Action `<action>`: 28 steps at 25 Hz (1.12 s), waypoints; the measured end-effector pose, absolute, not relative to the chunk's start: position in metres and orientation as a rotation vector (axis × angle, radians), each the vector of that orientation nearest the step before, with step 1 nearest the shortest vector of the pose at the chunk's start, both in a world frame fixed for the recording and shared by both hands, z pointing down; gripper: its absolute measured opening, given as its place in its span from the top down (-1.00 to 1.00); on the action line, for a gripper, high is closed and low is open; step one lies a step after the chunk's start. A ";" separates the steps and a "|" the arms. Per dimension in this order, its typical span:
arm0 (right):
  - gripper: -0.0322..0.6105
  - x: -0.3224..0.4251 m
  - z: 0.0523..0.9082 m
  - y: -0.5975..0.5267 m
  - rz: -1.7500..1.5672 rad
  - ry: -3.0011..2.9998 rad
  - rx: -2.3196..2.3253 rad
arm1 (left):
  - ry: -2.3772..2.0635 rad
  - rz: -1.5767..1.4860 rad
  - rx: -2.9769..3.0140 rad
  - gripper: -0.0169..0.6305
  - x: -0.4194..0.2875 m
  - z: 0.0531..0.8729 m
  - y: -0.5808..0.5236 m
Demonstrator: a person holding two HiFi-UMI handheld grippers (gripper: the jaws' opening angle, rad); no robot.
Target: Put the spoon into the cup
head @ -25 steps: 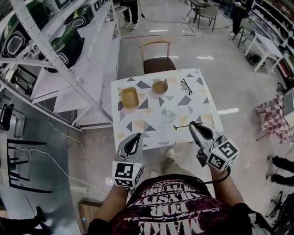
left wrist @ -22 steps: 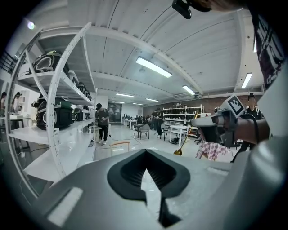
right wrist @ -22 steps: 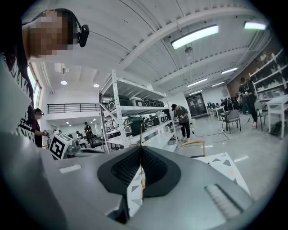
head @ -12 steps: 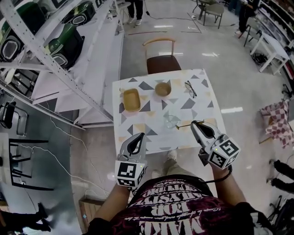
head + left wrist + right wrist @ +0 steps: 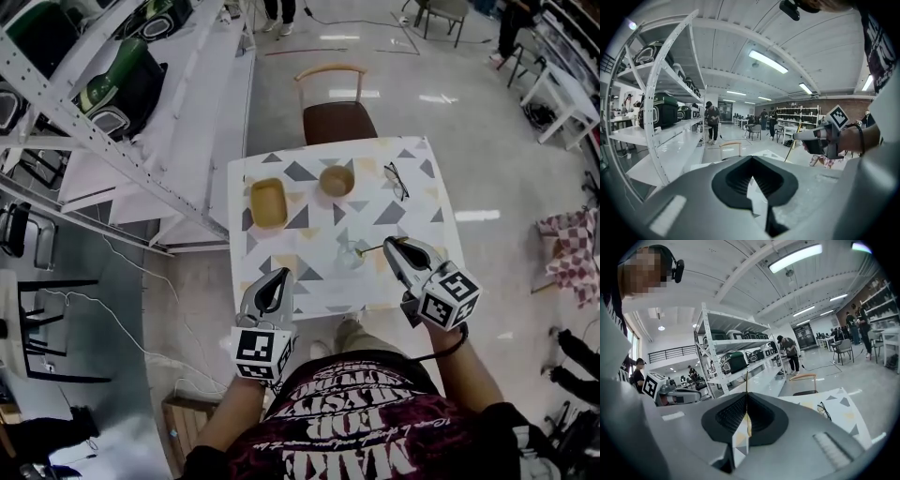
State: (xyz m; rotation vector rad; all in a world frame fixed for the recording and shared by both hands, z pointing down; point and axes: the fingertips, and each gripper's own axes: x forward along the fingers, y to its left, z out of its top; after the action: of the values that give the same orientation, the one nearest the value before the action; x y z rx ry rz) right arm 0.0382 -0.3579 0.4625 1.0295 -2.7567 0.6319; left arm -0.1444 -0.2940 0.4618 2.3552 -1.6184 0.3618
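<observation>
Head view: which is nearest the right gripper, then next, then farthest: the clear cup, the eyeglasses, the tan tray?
1. clear cup, right beside the right gripper tip.
2. eyeglasses, farther up the table, right side.
3. tan tray, far left side of the table.

One patterned counter (image 5: 309, 234), one clear cup (image 5: 350, 254), one spoon (image 5: 372, 249), one rectangular wooden tray (image 5: 267, 202), one round bowl (image 5: 337, 180), one pair of glasses (image 5: 397, 180), one chair (image 5: 337, 111), two grippers, namely left gripper (image 5: 278, 275), right gripper (image 5: 389, 246)

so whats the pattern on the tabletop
The tabletop is white with scattered grey and pale yellow triangles. It shows best in the head view.
</observation>
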 end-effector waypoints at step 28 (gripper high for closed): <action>0.79 0.021 0.660 -0.397 0.789 -2.418 0.781 | -1.717 0.381 2.190 0.95 -0.156 0.484 -0.330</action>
State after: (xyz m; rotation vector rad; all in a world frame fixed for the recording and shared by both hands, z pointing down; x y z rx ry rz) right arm 0.0214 -0.3969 0.6598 0.7815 -2.4175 0.7889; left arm -0.1561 -0.3299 0.4836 2.1898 -1.7165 0.3808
